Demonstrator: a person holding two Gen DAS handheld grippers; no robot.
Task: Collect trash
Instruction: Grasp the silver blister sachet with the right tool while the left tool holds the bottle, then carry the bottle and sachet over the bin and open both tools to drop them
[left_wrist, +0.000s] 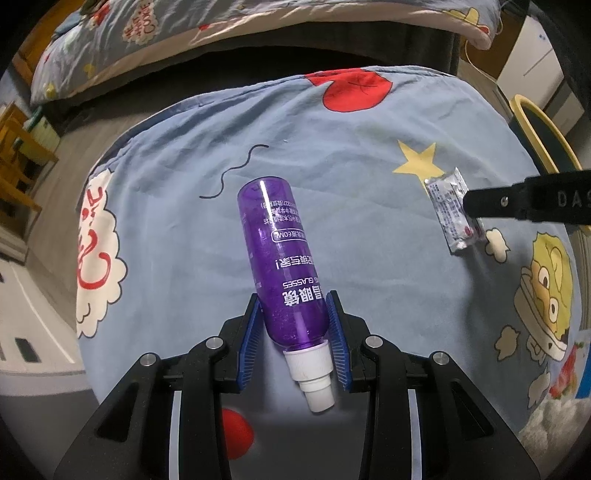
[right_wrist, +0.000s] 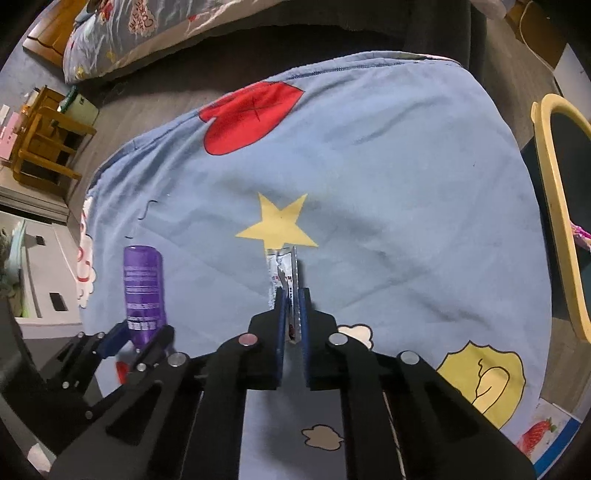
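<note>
A purple plastic bottle (left_wrist: 284, 266) with a white cap lies across the blue cartoon-print bedsheet (left_wrist: 351, 147). My left gripper (left_wrist: 293, 306) is shut on its lower body near the cap, blue pads pressed against both sides. The same bottle (right_wrist: 143, 288) shows at the left of the right wrist view, held by the left gripper (right_wrist: 142, 334). A small silver foil packet (right_wrist: 284, 275) lies below the yellow star print. My right gripper (right_wrist: 291, 295) is shut on it, the packet pinched upright between the blue pads. The left wrist view has the packet (left_wrist: 452, 214) under the right gripper's fingers (left_wrist: 480, 201).
A dark bin with a yellow rim (right_wrist: 561, 206) stands at the sheet's right edge, something pink inside; it also shows as bin (left_wrist: 543, 136). A pillow (left_wrist: 184, 37) lies beyond a dark gap. Wooden furniture (right_wrist: 44, 140) stands on the floor to the left.
</note>
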